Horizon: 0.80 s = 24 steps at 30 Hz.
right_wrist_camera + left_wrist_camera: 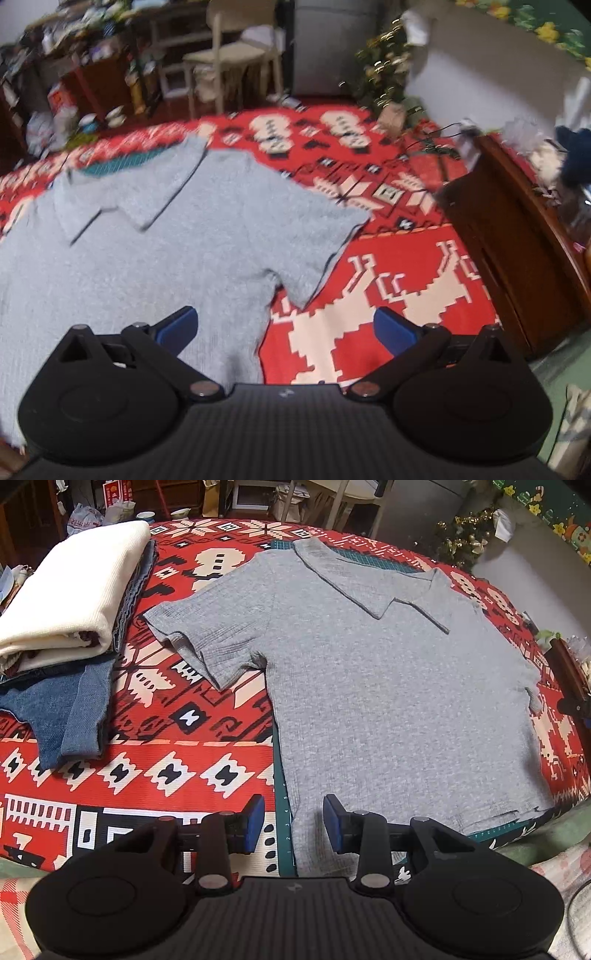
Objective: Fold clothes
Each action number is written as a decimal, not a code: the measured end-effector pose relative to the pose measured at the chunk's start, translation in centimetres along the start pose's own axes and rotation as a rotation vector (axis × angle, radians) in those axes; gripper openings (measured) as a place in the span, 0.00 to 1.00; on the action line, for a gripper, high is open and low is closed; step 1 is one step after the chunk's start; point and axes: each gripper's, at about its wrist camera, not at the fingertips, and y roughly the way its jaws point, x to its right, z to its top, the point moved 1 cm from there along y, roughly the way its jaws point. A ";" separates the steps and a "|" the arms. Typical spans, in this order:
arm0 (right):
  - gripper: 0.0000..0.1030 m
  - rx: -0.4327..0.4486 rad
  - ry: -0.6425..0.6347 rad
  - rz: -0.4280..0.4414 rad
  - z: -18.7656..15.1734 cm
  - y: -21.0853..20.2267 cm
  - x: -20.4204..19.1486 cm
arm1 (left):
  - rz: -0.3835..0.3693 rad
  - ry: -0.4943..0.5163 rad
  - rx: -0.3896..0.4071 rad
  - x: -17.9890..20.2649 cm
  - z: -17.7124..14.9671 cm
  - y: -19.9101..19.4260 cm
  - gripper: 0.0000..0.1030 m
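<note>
grey collared shirt | spread flat | sleeves out | unfolded

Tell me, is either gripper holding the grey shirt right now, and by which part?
Nothing is held. Both the left gripper and the right gripper have open jaws above the grey shirt, which lies spread flat.
</note>
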 end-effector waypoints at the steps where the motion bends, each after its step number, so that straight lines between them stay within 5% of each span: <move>1: 0.99 -0.008 0.010 -0.001 0.1 0.1 0.3 | 0.002 0.002 0.001 0.1 0.0 0.0 0.33; 5: 0.93 -0.090 0.069 0.055 0.1 1.5 1.2 | 0.003 0.005 0.005 0.1 -0.1 -0.1 0.33; 8: 0.61 -0.147 0.090 0.067 -0.2 2.5 1.4 | -0.002 0.007 0.003 0.1 -0.1 -0.1 0.33; 10: 0.29 -0.185 0.104 0.074 -0.4 3.1 1.5 | -0.005 0.006 -0.003 0.1 -0.1 0.0 0.33; 12: 0.21 -0.223 0.118 0.081 -0.6 3.7 1.6 | -0.005 0.008 -0.007 0.1 -0.1 0.1 0.33; 24: 0.14 -0.268 0.100 0.115 -0.1 5.6 0.9 | -0.002 0.022 -0.014 0.4 -0.1 0.3 0.33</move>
